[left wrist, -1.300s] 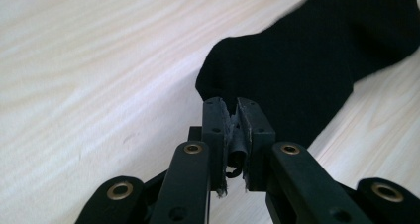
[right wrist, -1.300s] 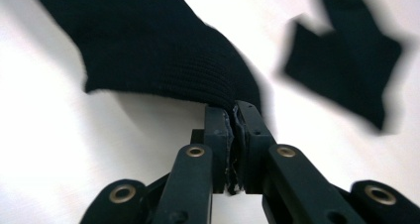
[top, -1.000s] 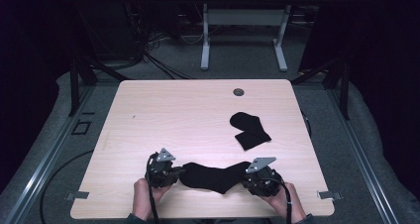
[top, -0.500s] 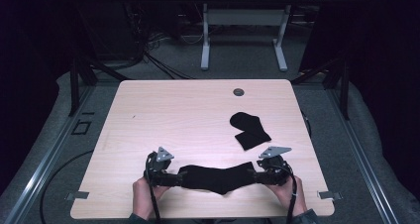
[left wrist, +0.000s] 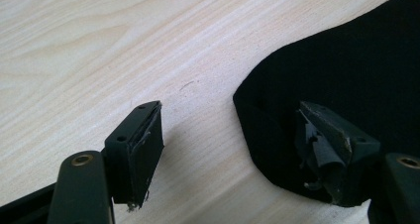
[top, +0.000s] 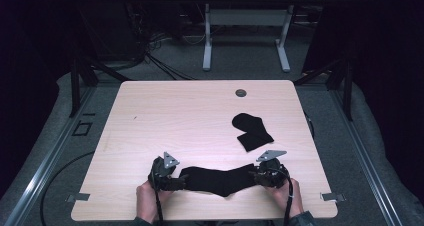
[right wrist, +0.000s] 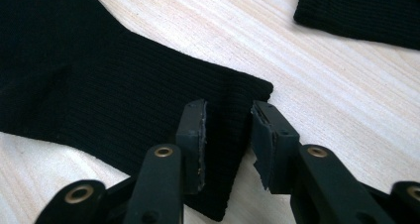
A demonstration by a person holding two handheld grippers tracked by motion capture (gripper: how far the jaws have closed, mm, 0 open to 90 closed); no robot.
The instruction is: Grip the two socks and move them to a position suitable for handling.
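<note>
A black sock (top: 220, 178) lies stretched flat along the near edge of the worktop (top: 175, 116), likely for smoothing. The left tool (left wrist: 237, 135) gapes wide at its toe, gripping nothing; the right tool (right wrist: 227, 135), part open, straddles the cuff. A second sock (top: 252, 131) waits nearby.

We hold both hands low at the near edge, forearms coming in from below. Our left gripper (top: 167, 173) points right, its jaws spread wide apart. Our right gripper (top: 267, 172) points left toward it, jaws parted by a narrow gap. Each hand (top: 147, 198) wraps its gripper from behind.
</note>
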